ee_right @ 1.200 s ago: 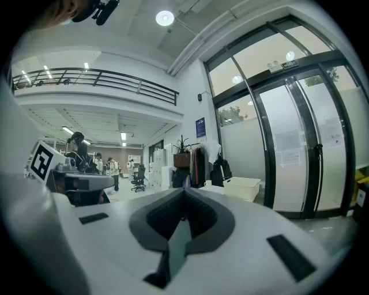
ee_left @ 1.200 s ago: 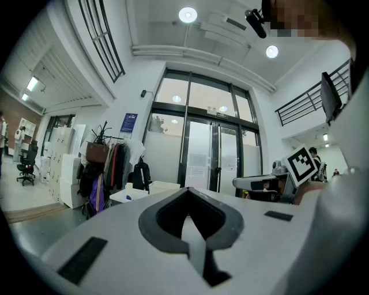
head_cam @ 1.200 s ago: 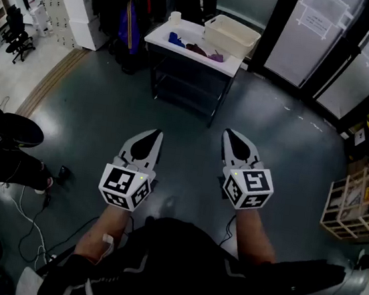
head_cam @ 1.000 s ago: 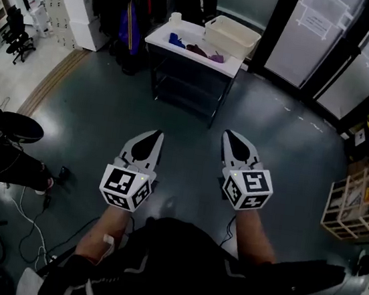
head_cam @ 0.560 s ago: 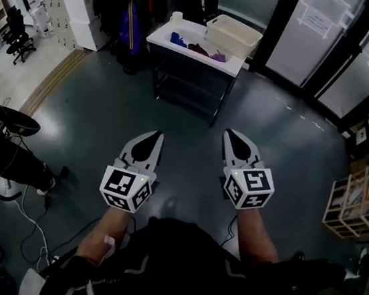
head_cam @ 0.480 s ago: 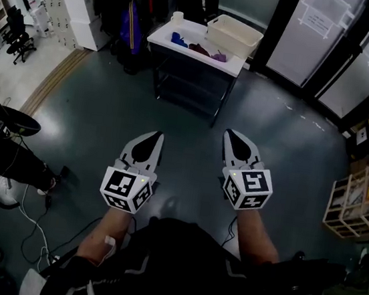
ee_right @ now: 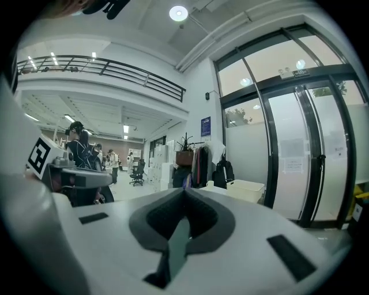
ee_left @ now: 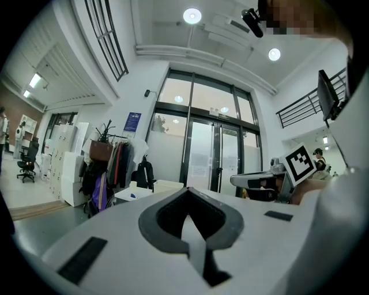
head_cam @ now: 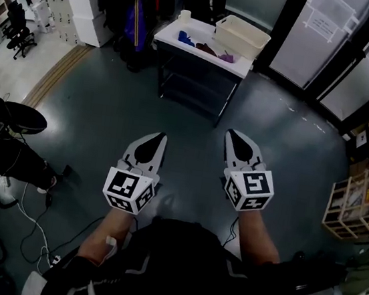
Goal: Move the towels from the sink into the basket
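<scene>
Head view: left gripper and right gripper have jaws closed on nothing, above the floor. Towels lie on the table at twelve o'clock, with the basket at their three o'clock.

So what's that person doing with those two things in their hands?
A person holds a tool in each hand, the left tool and the right tool, both shut and empty, out over the floor. Ahead stands a table with some coloured towels and a white basket on it. The tools are far from it, so no towel has been picked up yet.
</scene>
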A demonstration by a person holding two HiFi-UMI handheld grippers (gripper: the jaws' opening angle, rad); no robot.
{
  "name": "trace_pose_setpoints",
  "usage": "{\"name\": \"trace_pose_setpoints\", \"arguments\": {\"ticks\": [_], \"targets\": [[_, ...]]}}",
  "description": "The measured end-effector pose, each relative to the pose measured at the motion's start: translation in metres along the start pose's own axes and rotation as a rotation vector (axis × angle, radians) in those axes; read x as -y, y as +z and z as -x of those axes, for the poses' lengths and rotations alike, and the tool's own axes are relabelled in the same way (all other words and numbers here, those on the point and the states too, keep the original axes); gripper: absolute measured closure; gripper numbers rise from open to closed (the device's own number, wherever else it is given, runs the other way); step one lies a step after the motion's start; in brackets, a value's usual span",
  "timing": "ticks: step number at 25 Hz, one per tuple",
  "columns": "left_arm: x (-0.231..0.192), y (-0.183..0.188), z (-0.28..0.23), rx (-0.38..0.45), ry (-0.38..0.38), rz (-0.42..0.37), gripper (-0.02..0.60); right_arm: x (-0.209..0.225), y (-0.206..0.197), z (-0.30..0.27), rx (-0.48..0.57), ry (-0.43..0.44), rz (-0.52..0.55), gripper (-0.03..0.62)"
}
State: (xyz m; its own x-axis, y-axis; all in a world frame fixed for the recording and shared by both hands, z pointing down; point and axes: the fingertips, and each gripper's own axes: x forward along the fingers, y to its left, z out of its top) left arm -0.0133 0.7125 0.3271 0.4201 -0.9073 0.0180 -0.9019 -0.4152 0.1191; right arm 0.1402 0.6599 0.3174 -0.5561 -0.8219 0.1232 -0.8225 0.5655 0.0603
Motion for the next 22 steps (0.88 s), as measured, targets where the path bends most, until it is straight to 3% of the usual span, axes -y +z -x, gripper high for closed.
{"name": "trace_pose_setpoints", "arguments": {"ticks": [12,22], "targets": [[-0.055,-0.005,0.013,0.007,-0.015,0.048,0.577,-0.035,-0.002,-0.031,-0.030,-0.011,0.009,0.592],[-0.083,-0.015,-0.041,-0.027,0.015,0.057,0.577,0.005,-0.005,-0.092,-0.009,0.017,-0.038,0.592]]}}
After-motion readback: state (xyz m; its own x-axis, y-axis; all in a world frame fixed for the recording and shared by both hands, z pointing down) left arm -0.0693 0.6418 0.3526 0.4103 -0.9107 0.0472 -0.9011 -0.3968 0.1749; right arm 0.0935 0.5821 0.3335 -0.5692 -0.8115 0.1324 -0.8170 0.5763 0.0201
